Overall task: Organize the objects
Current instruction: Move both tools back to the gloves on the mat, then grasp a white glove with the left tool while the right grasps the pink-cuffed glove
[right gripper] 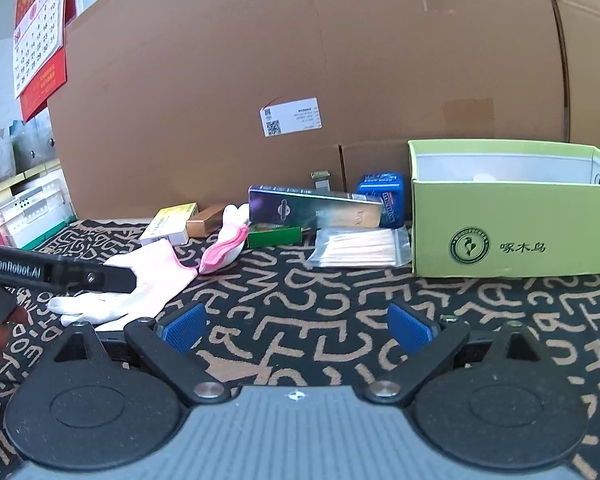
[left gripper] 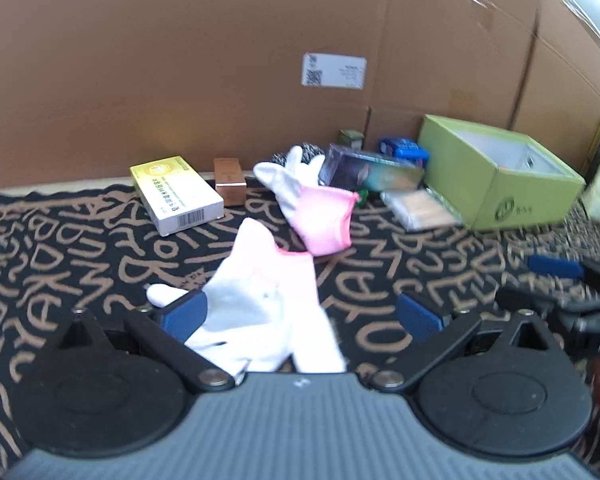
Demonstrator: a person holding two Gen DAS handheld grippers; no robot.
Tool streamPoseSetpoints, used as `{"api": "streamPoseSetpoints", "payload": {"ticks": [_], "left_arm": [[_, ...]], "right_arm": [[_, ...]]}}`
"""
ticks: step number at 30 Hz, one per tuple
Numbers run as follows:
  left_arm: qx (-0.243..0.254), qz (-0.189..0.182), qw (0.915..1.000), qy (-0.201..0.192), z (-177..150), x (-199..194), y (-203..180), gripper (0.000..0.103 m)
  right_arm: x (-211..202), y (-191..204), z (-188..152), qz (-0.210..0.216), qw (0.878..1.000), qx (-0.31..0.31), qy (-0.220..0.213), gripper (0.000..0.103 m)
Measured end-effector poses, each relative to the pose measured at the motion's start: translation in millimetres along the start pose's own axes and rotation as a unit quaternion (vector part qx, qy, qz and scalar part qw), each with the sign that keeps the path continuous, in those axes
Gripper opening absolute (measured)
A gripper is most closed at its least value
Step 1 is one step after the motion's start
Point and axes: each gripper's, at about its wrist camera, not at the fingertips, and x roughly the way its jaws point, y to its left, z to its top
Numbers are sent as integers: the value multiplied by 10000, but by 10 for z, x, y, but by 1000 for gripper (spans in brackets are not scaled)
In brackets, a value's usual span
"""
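A white glove with a pink cuff lies on the patterned cloth between the blue pads of my left gripper, which is open around it; it also shows in the right wrist view. A second white and pink glove lies further back, also in the right wrist view. An open green box stands at the right, also in the right wrist view. My right gripper is open and empty above the cloth.
A yellow and white box, a small copper box, a long dark box, a blue pack, a bag of wooden sticks and a green box lie near the cardboard wall.
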Motion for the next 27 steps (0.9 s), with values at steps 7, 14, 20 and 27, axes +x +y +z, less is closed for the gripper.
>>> {"api": "streamPoseSetpoints", "payload": {"ticks": [7,14,20,27], "left_arm": [[272,-82,9990,344,-13,371,42,102],[338,-25,9985,431,-27,352,10,34],[193,-21,9994,303,-96,289,-13,33],[-20,-171,9995,254,-109,276,65,33]], "right_arm": [[112,31,13,-83,9998,152,136,100],[288,123,180,-188,9997,-146,102,100],[787,452,423,146,9971,-714,215,87],[1451,809,496,182,9898,-1347,435,58]]}}
